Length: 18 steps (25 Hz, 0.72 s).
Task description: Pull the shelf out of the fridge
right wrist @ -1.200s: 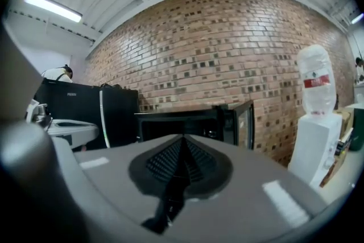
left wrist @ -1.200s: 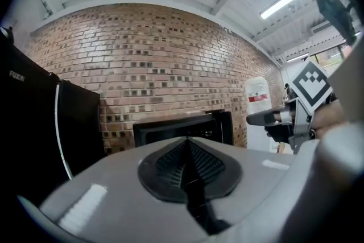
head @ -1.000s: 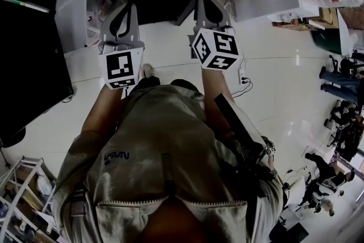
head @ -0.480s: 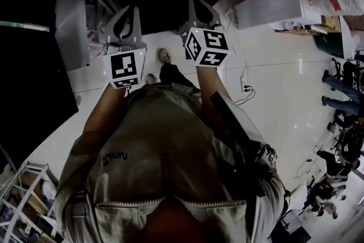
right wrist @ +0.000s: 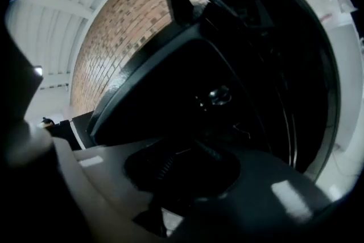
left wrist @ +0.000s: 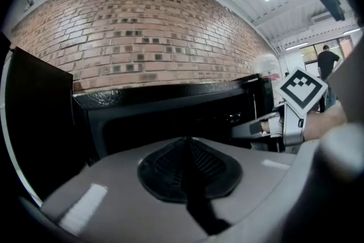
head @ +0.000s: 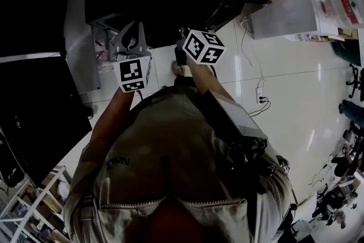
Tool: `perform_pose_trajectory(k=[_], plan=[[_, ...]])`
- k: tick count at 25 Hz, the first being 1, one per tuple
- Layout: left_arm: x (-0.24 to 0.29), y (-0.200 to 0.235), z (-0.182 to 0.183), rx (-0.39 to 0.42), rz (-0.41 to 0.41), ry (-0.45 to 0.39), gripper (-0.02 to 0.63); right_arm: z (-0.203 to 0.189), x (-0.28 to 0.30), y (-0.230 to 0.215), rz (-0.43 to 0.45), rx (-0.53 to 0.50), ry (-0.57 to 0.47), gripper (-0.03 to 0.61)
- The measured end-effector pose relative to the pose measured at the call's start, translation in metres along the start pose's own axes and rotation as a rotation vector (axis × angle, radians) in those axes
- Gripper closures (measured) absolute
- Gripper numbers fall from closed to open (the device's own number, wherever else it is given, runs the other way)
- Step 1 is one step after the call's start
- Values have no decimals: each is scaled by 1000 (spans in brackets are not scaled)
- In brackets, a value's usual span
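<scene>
Khaki shirt (head: 165, 145) of the person fills the near view. Past it, the left claw (left wrist: 186, 144) is pressed closed on nothing, and the right claw (right wrist: 192, 151) is opening, with nothing between its jaws. Both point at the black fridge (left wrist: 170, 116) close ahead, in front of a brick wall (left wrist: 142, 31); its shelf cannot be made out in the dark.
</scene>
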<state>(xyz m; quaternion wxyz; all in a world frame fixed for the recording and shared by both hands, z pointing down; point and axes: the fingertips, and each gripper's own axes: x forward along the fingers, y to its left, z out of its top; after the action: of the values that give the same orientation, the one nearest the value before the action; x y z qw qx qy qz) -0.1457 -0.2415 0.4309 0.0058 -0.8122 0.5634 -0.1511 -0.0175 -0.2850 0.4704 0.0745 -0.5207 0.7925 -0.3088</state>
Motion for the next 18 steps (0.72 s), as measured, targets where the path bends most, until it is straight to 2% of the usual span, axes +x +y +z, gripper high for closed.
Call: perform_pose_trajectory(k=[6, 11, 15, 18], plan=[[33, 3, -17, 32, -6, 73, 607, -21, 36, -28, -8, 280, -6, 492], [43, 4, -22, 44, -16, 102, 607, -28, 58, -42, 25, 569, -80, 466], [49, 3, -25, 44, -20, 118, 607, -24, 74, -51, 32, 682, -151, 466], [50, 5, -30, 27, -22, 135, 607, -22, 85, -52, 47, 728, -174, 466]])
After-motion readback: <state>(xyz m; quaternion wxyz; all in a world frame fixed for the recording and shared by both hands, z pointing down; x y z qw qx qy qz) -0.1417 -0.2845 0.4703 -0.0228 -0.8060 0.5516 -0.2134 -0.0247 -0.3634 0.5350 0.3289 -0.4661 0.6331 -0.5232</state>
